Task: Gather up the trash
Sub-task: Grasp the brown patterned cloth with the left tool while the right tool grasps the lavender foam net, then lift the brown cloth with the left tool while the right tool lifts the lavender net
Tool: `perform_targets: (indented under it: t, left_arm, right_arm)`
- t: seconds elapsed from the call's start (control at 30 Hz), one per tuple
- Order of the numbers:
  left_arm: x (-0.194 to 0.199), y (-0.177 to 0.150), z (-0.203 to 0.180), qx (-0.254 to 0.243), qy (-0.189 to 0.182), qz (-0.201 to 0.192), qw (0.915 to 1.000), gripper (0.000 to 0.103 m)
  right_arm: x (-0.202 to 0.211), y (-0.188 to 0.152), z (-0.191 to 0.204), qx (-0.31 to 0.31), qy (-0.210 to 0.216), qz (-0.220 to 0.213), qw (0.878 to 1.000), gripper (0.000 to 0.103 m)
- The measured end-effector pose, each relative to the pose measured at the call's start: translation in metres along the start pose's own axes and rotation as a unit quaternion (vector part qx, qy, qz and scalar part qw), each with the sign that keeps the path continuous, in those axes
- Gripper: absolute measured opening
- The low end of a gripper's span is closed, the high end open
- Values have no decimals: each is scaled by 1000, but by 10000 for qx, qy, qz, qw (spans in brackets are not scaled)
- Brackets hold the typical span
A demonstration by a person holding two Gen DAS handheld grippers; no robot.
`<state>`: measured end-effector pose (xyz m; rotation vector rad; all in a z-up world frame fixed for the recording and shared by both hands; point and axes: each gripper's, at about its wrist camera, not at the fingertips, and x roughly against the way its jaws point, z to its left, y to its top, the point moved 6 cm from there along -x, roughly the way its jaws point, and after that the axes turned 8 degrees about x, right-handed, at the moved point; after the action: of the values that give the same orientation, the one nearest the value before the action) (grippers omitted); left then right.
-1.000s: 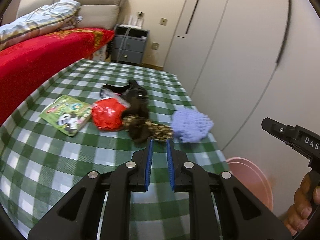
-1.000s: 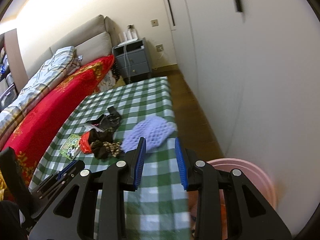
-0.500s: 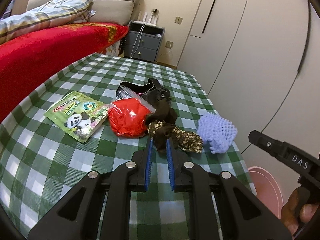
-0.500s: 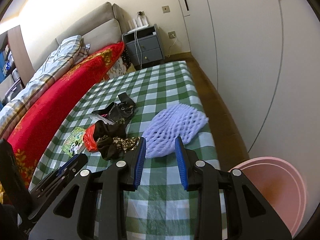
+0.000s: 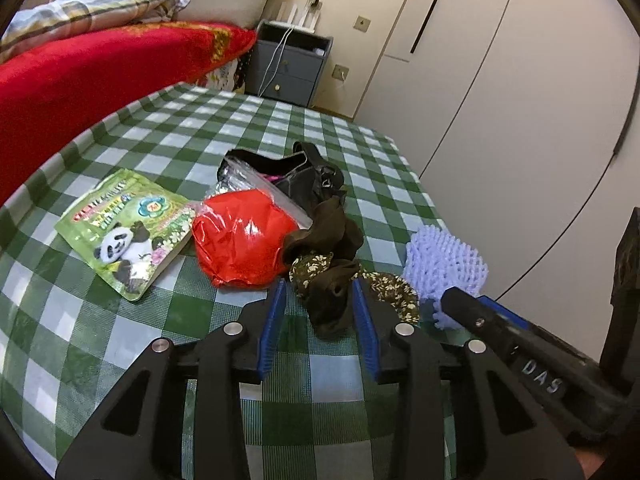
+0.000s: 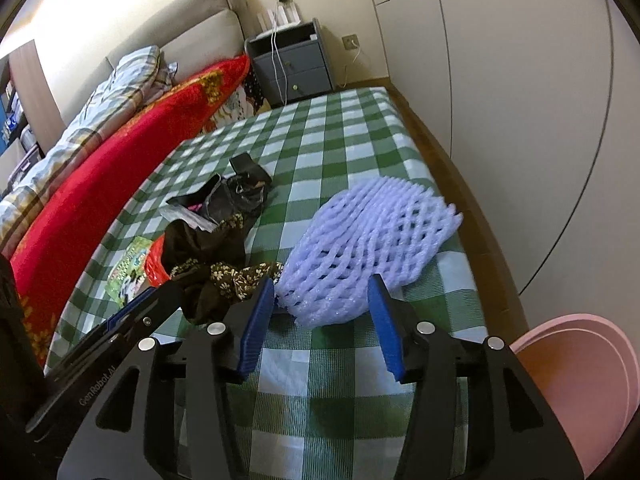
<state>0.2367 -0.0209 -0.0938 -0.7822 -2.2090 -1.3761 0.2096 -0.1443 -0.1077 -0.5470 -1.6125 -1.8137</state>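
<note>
Since every scrap lies uncollected, your left gripper (image 5: 318, 300) is opening around the brown cloth (image 5: 332, 264) and your right gripper (image 6: 322, 294) around the foam net (image 6: 372, 236), neither pinching.

green-white checked cloth (image 5: 120, 340) – red bag (image 5: 240, 240), lilac foam net (image 6: 372, 236), pink bin (image 6: 580, 376)

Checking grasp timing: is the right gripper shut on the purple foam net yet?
No. The right gripper is open, jaws opening, straddling the foam net's near end without pressing it.

Grey nightstand (image 6: 292, 66) btwn bed (image 6: 132, 128), wardrobe (image 6: 520, 80).
</note>
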Motion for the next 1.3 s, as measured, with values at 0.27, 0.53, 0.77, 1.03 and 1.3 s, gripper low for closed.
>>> perform_targets:
  t: [0.27, 0.53, 0.77, 1.03, 1.3]
  left_arm:
    - [-9, -2, 0, -1, 51, 194, 9998, 28]
    - [-5, -1, 2, -29, 103, 195, 9998, 6]
    - [15, 4, 6, -33, 216, -6, 9998, 4]
    - [55, 3, -2, -263, 188, -239, 9992, 4]
    - [96, -7, -9, -571, 110, -408, 9975, 4]
  right_arm:
    - [-10, -3, -4, -17, -124, 120, 9998, 37]
    - [-4, -3, 3, 183, -127, 104, 9997, 10]
    - [21, 5, 17, 437, -53, -176, 9989, 9]
    - [72, 1, 31, 672, 25, -474, 9966, 9]
    - [126, -5, 35, 761, -17, -744, 9943, 9]
